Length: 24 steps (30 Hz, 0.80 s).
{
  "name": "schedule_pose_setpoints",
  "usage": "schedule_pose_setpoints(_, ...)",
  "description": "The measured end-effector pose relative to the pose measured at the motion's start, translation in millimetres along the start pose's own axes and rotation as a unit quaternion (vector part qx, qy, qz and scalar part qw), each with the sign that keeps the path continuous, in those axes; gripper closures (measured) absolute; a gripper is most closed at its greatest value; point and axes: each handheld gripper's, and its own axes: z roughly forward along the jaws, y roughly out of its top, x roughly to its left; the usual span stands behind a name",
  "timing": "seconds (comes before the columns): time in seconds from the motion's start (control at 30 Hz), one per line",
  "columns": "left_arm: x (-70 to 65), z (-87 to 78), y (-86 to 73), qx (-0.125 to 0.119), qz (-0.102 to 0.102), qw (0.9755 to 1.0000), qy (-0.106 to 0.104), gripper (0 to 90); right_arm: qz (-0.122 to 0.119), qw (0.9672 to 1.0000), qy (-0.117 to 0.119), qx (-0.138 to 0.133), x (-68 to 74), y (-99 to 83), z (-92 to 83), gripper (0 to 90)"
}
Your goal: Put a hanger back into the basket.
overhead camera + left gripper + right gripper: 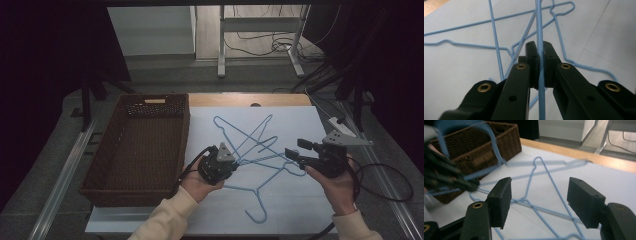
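Several blue wire hangers (pixel 250 150) lie tangled on the tabletop (pixel 295 200) between both tools: the left hand-held gripper (pixel 231 162) pinches one hanger's wire, likely to free it for the wicker basket (pixel 100 165) beside it, while the right hand-held gripper (pixel 294 150) stands spread, empty.

Light blue wire hangers (pixel 252 145) lie tangled mid-table. The left tool (pixel 235 165) is clamped on one hanger's wire, while the right tool (pixel 292 153), jaws apart, hovers beside the tangle. A brown wicker basket (pixel 102 162) sits along the table's left edge
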Motion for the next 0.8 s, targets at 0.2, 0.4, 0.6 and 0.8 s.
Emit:
schedule_pose_setpoints(0.2,-0.5,-25.6,7.0,-0.031,-0.014,0.9991,-0.023,86.1,0.003,0.9998,-0.007,0.018,-7.5,-25.2,3.3,35.0)
schedule_pose_setpoints(0.4,2.5,-57.4,15.2,-0.061,-0.017,0.9973,-0.036,86.0,0.003,0.9989,-0.022,0.041,-10.5,-45.6,12.5,33.1)
schedule_pose_setpoints(0.6,14.1,-82.6,15.3,-0.083,-0.022,0.9954,-0.042,86.0,0.001,0.9982,-0.026,0.055,-9.8,-53.8,18.4,32.9)
schedule_pose_setpoints(0.8,38.5,-110.7,4.6,-0.102,-0.024,0.9937,-0.039,86.1,-0.001,0.9978,-0.030,0.060,-8.9,-56.6,20.0,32.7)
